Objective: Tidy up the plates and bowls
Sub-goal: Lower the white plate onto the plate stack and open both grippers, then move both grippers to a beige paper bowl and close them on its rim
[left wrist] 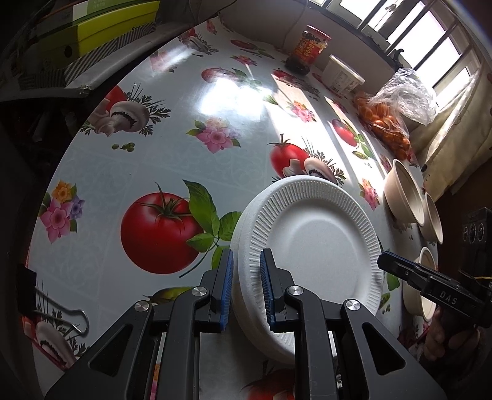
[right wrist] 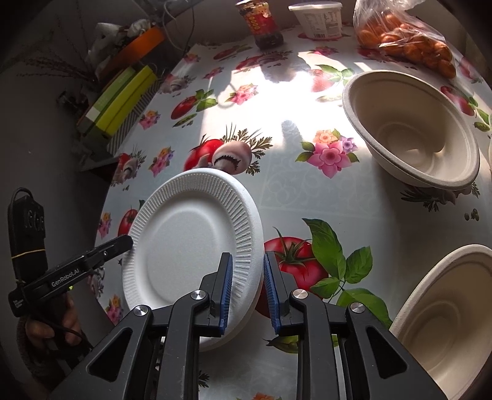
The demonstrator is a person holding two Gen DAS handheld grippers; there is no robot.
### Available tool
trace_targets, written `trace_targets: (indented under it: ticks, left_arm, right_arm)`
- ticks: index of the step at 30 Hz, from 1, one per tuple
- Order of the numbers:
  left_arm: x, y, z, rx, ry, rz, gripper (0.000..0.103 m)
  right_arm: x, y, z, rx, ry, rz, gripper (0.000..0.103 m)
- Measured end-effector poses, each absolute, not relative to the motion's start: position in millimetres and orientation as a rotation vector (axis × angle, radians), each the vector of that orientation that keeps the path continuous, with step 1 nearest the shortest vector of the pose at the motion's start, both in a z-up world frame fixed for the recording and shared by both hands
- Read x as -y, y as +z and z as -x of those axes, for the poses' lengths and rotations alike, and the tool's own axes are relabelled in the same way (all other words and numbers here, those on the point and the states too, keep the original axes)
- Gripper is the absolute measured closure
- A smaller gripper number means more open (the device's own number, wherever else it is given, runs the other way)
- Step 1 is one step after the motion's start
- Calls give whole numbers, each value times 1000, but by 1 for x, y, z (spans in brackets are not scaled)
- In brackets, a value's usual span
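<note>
Our left tool has its blue pads spread on either side of the ribbed rim of a white foam plate, with visible gaps, so it is not yet pinching. Our right tool straddles the opposite rim of the same plate, also spread; we cannot tell whether its pads touch the foam. In the left wrist view the plate seems to sit on another white plate beneath it.

From the left camera we read "DAS" on the side of the right tool; from the right camera we read "GenRobot.AI" on the left tool.

The plate rests on the worktop, covered in a cloth printed with tomatoes, mushrooms and flowers. Beyond the plate to the right stand beige bowls, another nearer. Farther behind the plate are a red-labelled jar, its writing too blurred to read, a white tub and a bag of oranges. Left of the plate lie green boxes.
</note>
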State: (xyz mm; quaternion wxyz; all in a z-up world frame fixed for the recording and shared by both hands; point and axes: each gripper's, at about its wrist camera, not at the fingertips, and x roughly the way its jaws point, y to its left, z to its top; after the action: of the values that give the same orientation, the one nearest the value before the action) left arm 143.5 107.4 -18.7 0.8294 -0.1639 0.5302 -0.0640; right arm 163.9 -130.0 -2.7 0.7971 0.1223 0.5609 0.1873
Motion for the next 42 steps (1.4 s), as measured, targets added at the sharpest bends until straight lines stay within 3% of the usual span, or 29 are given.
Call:
trace_targets:
  ticks: [14,17,18,42]
  left_arm:
    - [-105,7,-138,-1026,-121,328,80]
    - [-97,16,-135,-985,-116,295,65]
    - [-94,19,-134,-973,-119,288,64]
    - [53,19,-136,-999,-429,180,64]
  right_arm:
    - [142,20,-153,-1081,372,-261,67]
    - [150,27,-147,-1029,351,-270,66]
    - [154,29,-145,-1017,343,-277,65]
    - [269,53,-67,-780,-29,-245,54]
